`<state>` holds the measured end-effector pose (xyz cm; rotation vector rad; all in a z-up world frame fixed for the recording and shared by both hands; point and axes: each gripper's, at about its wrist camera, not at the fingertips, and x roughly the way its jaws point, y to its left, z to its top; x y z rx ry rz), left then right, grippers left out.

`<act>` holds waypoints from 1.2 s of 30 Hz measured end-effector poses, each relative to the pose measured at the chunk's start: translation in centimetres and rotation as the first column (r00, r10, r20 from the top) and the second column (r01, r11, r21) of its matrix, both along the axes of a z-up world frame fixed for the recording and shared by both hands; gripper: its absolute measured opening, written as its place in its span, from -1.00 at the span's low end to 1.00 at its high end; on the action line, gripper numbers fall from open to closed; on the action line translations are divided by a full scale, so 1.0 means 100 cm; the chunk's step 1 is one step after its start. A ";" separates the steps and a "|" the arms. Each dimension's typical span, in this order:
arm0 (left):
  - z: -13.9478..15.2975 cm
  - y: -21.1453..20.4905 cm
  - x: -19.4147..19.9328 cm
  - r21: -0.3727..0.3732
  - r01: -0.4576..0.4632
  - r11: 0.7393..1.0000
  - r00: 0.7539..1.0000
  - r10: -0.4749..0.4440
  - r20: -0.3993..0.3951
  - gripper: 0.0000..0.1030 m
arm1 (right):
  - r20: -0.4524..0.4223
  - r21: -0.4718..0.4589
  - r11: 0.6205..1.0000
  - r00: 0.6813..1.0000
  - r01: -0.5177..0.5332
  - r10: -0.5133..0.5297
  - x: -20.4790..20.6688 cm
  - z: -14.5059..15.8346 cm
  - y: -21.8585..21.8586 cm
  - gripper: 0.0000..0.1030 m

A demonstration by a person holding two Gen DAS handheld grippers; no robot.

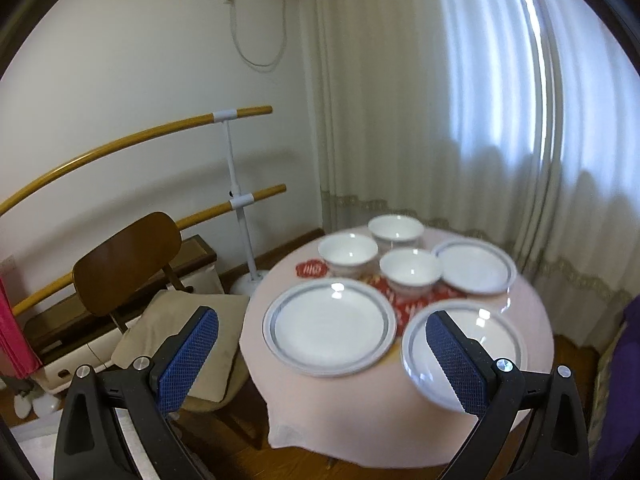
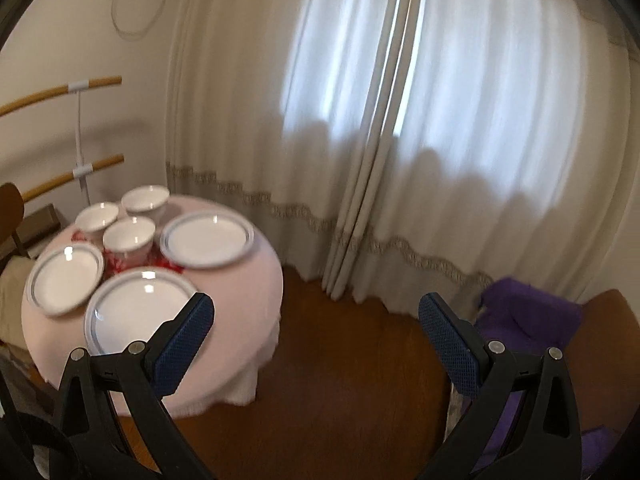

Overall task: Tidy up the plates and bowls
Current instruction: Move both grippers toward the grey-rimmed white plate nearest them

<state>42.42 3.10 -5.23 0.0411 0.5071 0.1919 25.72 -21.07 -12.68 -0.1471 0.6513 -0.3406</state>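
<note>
Both grippers are hanging spread wide and holding nothing: the left gripper (image 1: pixel 322 344) is hovering above the near side of the round table (image 1: pixel 532 312), and the right gripper (image 2: pixel 316 328) is pointing past the table's edge toward bare floor (image 2: pixel 340 340).

Three plates are lying apart on the pink cloth: the nearest plate (image 1: pixel 472 332) partly behind the left gripper's right finger, a left plate (image 1: pixel 330 328) beside it, and a far plate (image 1: pixel 474 266) toward the curtain (image 1: pixel 460 120). Three bowls (image 1: pixel 410 268) are clustering behind them, close together; whether they are touching is hard to tell through the blur.

My judgement is that the chief risk is sitting with the nearest plate, which is lying close to the table's edge: a finger pushing at its rim, not sliding under it, could be sending it off onto the floor. The smooth glazed rims are likely giving the pads little bite, so a plate could be slipping once lifted. The loose cloth could also be dragging and shifting the crockery.

Around the table, a brown chair (image 1: pixel 128 260) with a cushion is crowding the left side, and a purple cloth (image 2: pixel 532 320) is lying to the right.
</note>
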 end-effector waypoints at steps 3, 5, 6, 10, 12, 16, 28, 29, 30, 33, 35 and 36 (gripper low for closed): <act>-0.005 -0.002 0.006 -0.006 0.012 1.000 0.998 -0.013 -0.060 0.99 | -0.057 0.006 1.000 0.998 -0.027 0.027 0.007 -0.010 0.006 1.00; -0.010 -0.001 0.010 -0.027 0.015 1.000 0.995 -0.018 -0.096 0.99 | -0.079 0.026 0.999 0.996 -0.046 0.048 0.012 -0.012 0.009 1.00; -0.008 -0.003 0.012 -0.032 0.013 0.999 0.995 -0.017 -0.101 0.99 | -0.077 0.030 0.998 0.996 -0.049 0.051 0.015 -0.011 0.009 1.00; -0.001 -0.010 0.034 -0.016 0.037 0.999 0.994 -0.038 -0.106 0.99 | -0.064 0.065 0.996 0.996 -0.064 0.068 0.034 -0.007 0.013 1.00; -0.003 -0.016 0.046 -0.016 0.049 0.999 0.992 -0.050 -0.117 0.99 | -0.068 0.077 0.993 0.993 -0.093 0.098 0.048 -0.010 0.018 1.00; -0.023 -0.019 0.072 -0.014 0.050 0.999 0.985 -0.051 -0.163 0.99 | -0.103 0.115 0.981 0.981 -0.154 0.166 0.084 -0.026 0.027 1.00; -0.110 -0.036 0.178 -0.134 -0.198 0.971 0.875 0.113 -0.471 0.93 | -0.416 0.331 0.885 0.792 -0.326 0.447 0.197 -0.146 0.019 0.79; -0.113 -0.037 0.184 -0.135 -0.217 0.967 0.865 0.126 -0.485 0.92 | -0.442 0.344 0.877 0.766 -0.336 0.467 0.206 -0.154 0.016 0.75; -0.120 -0.040 0.193 -0.134 -0.235 0.963 0.855 0.139 -0.499 0.91 | -0.460 0.360 0.869 0.746 -0.340 0.482 0.212 -0.162 0.015 0.75; -0.133 -0.045 0.207 -0.145 -0.289 0.946 0.830 0.172 -0.531 0.89 | -0.482 0.386 0.848 0.705 -0.362 0.520 0.228 -0.174 0.009 0.75; -0.142 -0.049 0.215 -0.149 -0.311 0.939 0.816 0.183 -0.548 0.87 | -0.496 0.405 0.835 0.678 -0.372 0.543 0.235 -0.180 0.007 0.73; -0.144 -0.051 0.217 -0.150 -0.315 0.937 0.812 0.184 -0.554 0.83 | -0.505 0.416 0.826 0.658 -0.381 0.558 0.237 -0.185 0.006 0.71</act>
